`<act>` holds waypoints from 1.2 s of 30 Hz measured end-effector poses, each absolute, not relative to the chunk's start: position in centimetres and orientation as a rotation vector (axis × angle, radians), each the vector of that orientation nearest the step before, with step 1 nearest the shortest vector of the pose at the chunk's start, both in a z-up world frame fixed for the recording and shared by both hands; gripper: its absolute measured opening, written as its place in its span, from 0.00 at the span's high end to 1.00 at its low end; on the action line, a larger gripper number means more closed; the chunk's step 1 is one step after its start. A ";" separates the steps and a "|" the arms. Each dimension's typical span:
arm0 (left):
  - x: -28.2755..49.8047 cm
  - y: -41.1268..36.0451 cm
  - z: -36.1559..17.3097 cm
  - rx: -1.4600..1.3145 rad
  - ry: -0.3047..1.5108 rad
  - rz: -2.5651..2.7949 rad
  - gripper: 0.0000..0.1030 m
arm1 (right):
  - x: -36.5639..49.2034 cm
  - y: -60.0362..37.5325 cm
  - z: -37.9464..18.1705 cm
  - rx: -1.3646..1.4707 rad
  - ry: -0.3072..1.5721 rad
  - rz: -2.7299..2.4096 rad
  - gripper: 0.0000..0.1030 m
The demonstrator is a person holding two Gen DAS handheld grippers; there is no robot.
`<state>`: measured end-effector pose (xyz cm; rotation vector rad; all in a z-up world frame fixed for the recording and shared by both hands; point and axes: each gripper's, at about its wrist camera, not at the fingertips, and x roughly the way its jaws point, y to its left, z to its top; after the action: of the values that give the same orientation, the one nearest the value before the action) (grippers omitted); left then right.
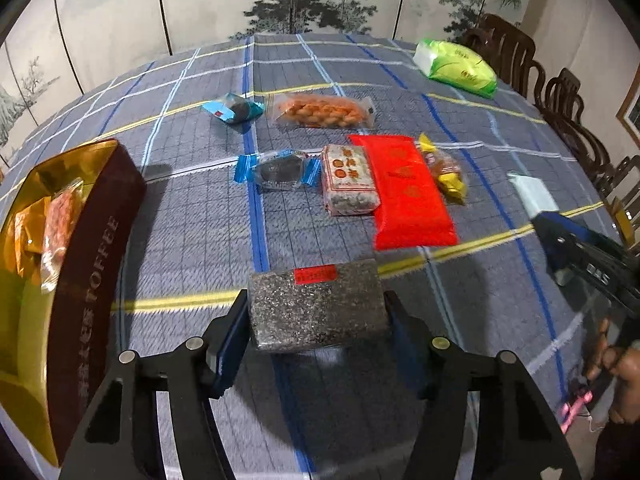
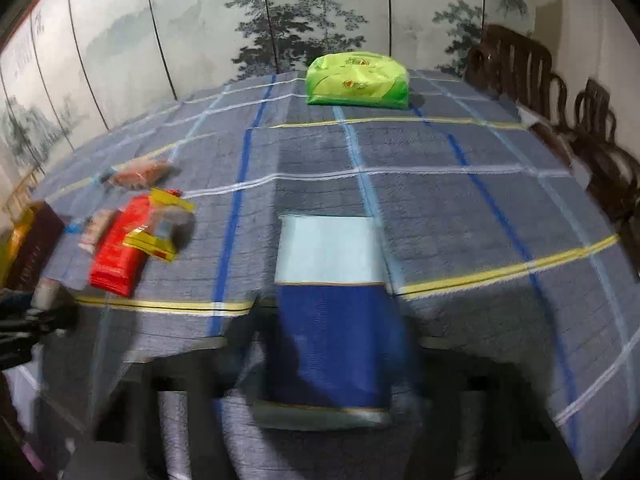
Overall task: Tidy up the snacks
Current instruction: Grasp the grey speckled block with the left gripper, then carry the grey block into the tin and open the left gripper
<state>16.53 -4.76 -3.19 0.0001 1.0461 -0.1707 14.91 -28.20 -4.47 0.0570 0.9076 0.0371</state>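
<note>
On the far left of the left wrist view sits the box [image 1: 80, 248], open, gold-lined, with a few snacks already inside. Just right of it, and nearest the camera, lies the dark slab [image 1: 316, 304], a speckled packet with a red label at its far edge. It lies flat on the plaid surface [image 1: 192, 224], straight ahead of the left tool [image 1: 316, 320], directly between the fingers. Its long axis runs across the view, from one finger to the other, so the jaws span its length. The left pad looks to be touching the slab's end; the right pad stands just beside the other end, and I judge the grip not yet firm. Since the box is on the left and this tool is the nearer one, the coming move should carry the slab leftward.

Beyond, toward the middle, lie a teal packet [image 1: 236, 108], a peanut bag [image 1: 324, 110], a blue-ended sweet [image 1: 280, 170], a printed bar [image 1: 348, 180], a red pack [image 1: 408, 192] and a yellow packet [image 1: 444, 168]. A green bag [image 1: 456, 66] lies far back on the right.

Rightmost, the right tool [image 2: 332, 344] is blurred, but it seems clamped on a blue carton [image 2: 332, 320] held above the surface.
</note>
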 end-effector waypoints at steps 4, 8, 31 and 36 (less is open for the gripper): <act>14.7 -4.0 -1.3 -0.027 1.019 -0.198 0.43 | 14.7 -28.7 -4.4 0.083 0.898 0.050 0.51; 12.9 -2.8 1.1 -0.036 0.983 -0.208 0.43 | 13.7 -28.5 -3.6 0.131 0.860 0.070 0.51; 13.6 15.2 3.0 0.041 0.952 0.085 0.43 | 13.6 -27.3 -4.5 0.098 0.870 0.013 0.51; 14.3 16.4 1.4 0.090 0.962 0.083 0.43 | 13.6 -27.3 -4.5 0.096 0.870 0.013 0.51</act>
<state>14.33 16.39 1.40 0.0902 0.9617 0.0835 13.56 -27.30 -4.52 0.0963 0.8698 0.0125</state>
